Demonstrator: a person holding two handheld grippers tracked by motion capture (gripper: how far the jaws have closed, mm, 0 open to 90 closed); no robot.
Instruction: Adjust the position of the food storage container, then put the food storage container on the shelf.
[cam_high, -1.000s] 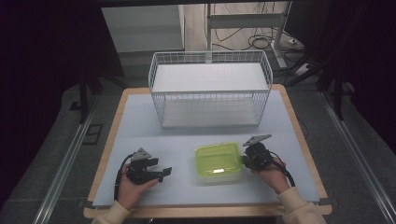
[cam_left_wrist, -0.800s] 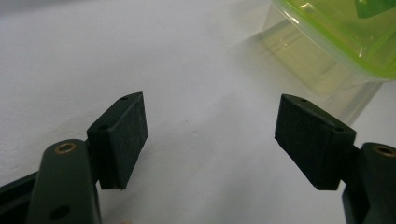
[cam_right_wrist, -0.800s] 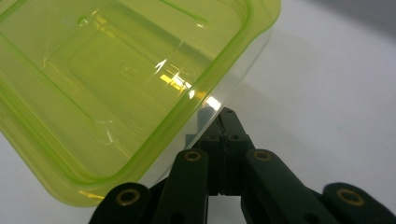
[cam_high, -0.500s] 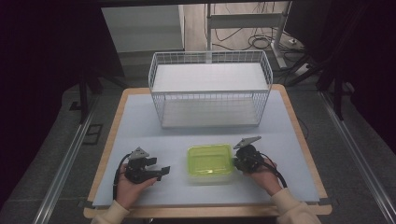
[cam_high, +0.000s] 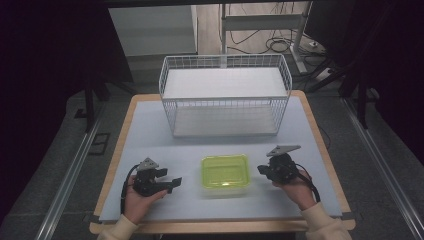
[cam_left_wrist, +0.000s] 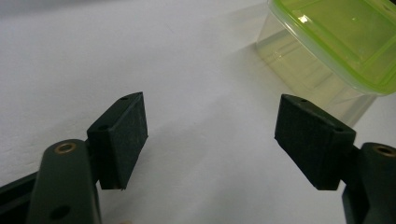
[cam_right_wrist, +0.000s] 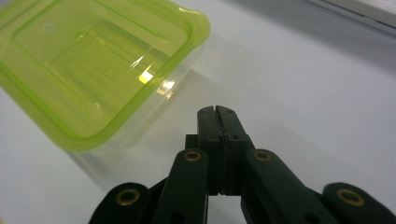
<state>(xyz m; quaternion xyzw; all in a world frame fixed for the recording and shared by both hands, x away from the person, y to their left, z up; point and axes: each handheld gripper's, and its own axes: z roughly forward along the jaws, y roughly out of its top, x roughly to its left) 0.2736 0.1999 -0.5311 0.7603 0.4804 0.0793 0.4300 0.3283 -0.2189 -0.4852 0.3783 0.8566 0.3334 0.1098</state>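
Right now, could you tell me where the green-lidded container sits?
In the high view, the green-lidded container sits on the table's near half, between the left tongs and right tongs, in front of the wire basket.

Lab or recording studio setup, not a home. Wood-edged table (cam_high: 310, 117) with a pale blue-grey mat, standing alone on grey floor. Dark curtains (cam_high: 50, 75) hang on both sides, beyond each gripper. Metal floor rails (cam_high: 67, 175) run along the table's left and right. Ahead of the grippers, past the table's far end, loose cables (cam_high: 280, 45) and a metal stand (cam_high: 300, 55) on wooden floor.
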